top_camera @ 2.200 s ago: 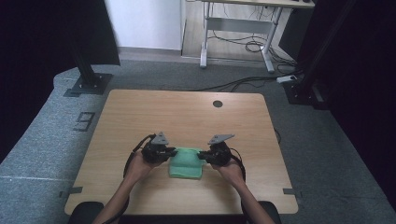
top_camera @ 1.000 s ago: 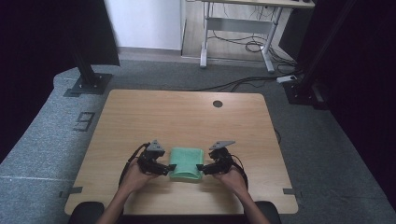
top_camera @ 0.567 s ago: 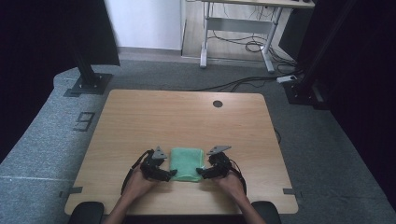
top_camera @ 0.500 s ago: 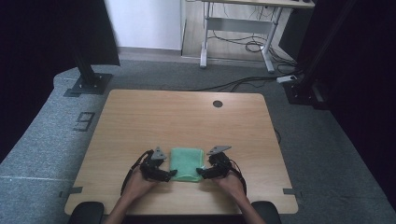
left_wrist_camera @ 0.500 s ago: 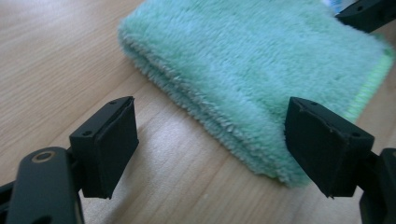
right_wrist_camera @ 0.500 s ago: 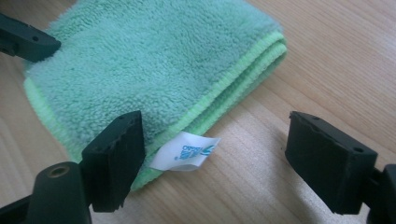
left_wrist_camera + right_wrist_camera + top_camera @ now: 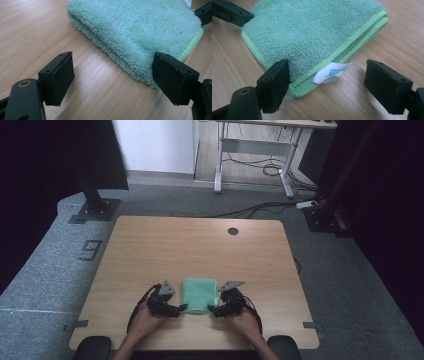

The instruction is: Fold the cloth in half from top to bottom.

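Now the folded green towel lies flat near the front edge of the tabletop. Both the left tool and the right tool flank its near corners, jaws spread apart, gripping nothing.

From above we look down the table; our two gripper cameras sit close, facing the same towel from opposite sides.

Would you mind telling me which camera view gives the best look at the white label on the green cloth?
The right gripper view: the white label sticks out from the stitched edge of the folded green cloth, close up, with blue print. The left gripper view shows the cloth's fluffy folded side; in the high view the cloth is too small to make it out.
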Available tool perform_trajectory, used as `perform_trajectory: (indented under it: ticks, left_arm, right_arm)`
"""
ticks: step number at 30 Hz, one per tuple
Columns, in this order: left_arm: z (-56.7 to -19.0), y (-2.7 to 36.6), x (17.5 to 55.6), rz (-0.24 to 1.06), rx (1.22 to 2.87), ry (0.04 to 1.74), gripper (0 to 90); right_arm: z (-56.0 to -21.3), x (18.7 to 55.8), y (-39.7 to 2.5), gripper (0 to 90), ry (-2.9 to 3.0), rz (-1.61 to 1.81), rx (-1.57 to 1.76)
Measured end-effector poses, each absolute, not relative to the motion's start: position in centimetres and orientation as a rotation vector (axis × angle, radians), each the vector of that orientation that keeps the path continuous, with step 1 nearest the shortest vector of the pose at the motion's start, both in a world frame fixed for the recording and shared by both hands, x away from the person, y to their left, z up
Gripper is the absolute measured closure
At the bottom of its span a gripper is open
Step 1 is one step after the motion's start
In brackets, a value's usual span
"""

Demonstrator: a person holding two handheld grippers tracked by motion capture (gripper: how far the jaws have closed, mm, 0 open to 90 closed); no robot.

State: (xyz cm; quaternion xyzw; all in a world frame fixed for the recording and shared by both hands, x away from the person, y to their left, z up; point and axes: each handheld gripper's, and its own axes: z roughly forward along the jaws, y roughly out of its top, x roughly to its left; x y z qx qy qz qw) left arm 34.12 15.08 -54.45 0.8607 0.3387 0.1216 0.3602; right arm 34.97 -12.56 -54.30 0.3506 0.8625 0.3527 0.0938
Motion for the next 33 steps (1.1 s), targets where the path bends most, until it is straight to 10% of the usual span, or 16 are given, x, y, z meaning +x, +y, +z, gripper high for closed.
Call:
perform_trajectory:
  ticks: [33]
  left_arm:
    - [-54.5,14.4,40.3,0.373,2.187,0.970,14.9]
  right_arm:
    - [-54.3,40.7,-12.9,21.9,2.481,1.027,1.078]
